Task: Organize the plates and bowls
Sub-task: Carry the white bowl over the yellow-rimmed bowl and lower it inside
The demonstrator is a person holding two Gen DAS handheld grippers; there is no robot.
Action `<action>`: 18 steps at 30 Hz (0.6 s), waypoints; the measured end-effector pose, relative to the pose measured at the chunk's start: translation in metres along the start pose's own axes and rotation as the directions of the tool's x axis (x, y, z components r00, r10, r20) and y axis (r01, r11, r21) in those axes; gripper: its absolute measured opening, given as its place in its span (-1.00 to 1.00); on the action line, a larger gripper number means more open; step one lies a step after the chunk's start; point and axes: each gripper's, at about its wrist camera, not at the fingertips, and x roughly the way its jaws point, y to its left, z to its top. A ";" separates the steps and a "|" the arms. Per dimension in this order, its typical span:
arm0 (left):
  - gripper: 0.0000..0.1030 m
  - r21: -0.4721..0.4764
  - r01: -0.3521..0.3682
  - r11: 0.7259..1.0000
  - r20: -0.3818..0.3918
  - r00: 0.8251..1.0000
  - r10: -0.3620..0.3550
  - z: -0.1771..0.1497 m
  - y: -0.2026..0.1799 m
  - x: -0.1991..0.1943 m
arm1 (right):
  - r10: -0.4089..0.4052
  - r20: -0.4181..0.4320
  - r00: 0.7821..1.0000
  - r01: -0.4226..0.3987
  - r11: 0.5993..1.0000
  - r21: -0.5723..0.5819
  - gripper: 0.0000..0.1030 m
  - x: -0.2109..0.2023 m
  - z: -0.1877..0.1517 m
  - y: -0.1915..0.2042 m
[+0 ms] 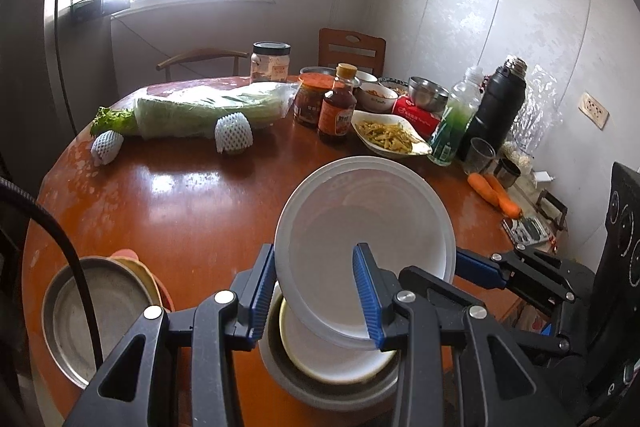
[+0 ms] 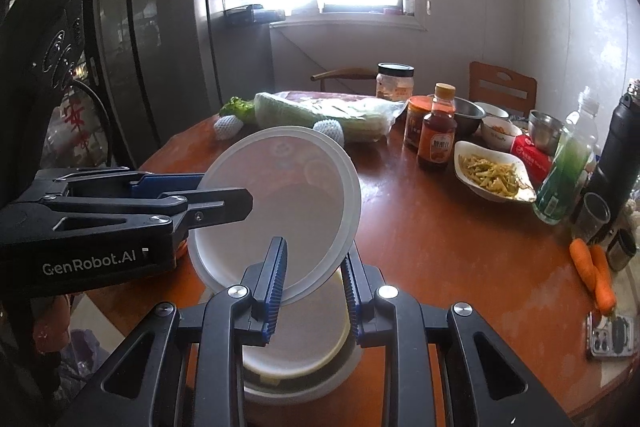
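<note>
A white plate (image 1: 360, 223) hangs tilted above a stack of a white bowl (image 1: 340, 359) inside a metal bowl (image 1: 320, 393) at the table's near edge. My left gripper (image 1: 316, 297) is shut on the plate's near-left rim. My right gripper (image 2: 312, 287) is shut on the plate (image 2: 280, 195) at its other rim; it shows at the right of the left wrist view (image 1: 480, 269), and the left gripper shows at the left of the right wrist view (image 2: 224, 203). The stack (image 2: 296, 355) lies under the plate.
A metal plate (image 1: 100, 311) on coloured plates sits at near left. Wrapped cabbage (image 1: 208, 111), jars, a sauce bottle (image 1: 336, 107), a food dish (image 1: 388, 135), bowls, a green bottle, a black flask (image 1: 500, 107), carrots (image 1: 496, 193) and a phone (image 2: 612, 337) crowd the far and right table.
</note>
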 end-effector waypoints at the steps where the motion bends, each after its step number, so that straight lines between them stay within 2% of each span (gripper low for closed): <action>1: -0.25 0.002 -0.001 1.000 -0.003 1.000 0.001 -0.003 0.000 -0.001 | 0.001 -0.001 1.000 -0.001 1.000 -0.002 -0.45 -0.002 -0.003 0.002; 10: -0.25 0.006 0.003 1.000 -0.030 1.000 -0.003 -0.031 -0.001 -0.001 | 0.014 -0.034 0.999 -0.014 1.000 -0.006 -0.45 -0.006 -0.031 0.014; 18: -0.25 0.018 0.008 1.000 -0.049 0.999 -0.007 -0.043 -0.005 0.004 | 0.004 -0.050 0.999 -0.004 1.000 -0.002 -0.45 -0.007 -0.044 0.014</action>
